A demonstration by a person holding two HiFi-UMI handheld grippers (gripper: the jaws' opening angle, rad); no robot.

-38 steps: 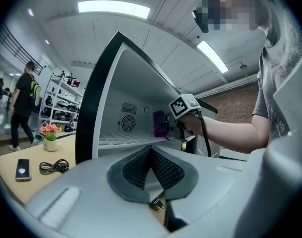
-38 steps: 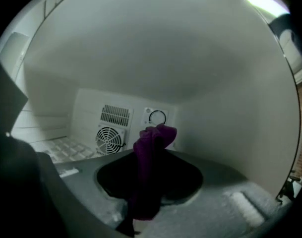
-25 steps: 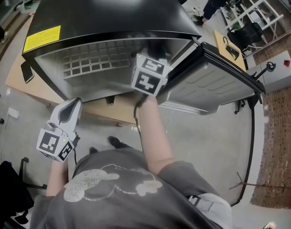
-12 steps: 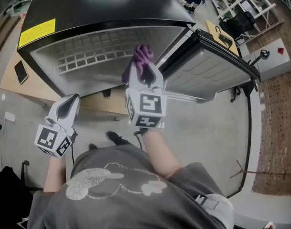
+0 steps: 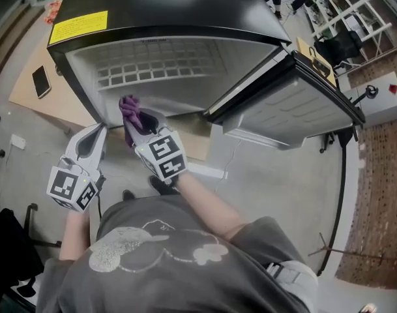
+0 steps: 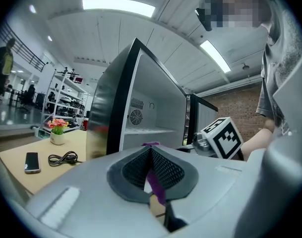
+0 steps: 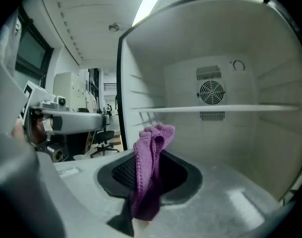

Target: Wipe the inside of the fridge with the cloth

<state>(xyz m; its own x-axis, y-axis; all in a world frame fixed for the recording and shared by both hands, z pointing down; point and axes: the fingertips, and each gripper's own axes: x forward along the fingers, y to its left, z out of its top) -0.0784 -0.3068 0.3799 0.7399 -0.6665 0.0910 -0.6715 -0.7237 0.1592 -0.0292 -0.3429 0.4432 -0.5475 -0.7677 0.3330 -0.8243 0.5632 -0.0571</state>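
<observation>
Purple cloth [image 7: 150,167] | clamped in right fingers [image 7: 120,175]; left fingers [image 6: 133,170] seemingly closed, empty

Floor's plain grey concrete [image 5: 270,188], with a strip of reddish brick paving [image 5: 381,194] along the right edge. The low light wooden table [image 6: 12,157] off to the left has a black phone [image 6: 31,161], a coiled black cable [image 6: 62,158] and a little pot of pink flowers [image 6: 57,130] on it. White panelled ceiling [image 6: 91,38] with long strip lights [image 6: 118,5], a red brick wall [image 6: 235,105], and white metal shelving [image 5: 354,8] further back.
</observation>
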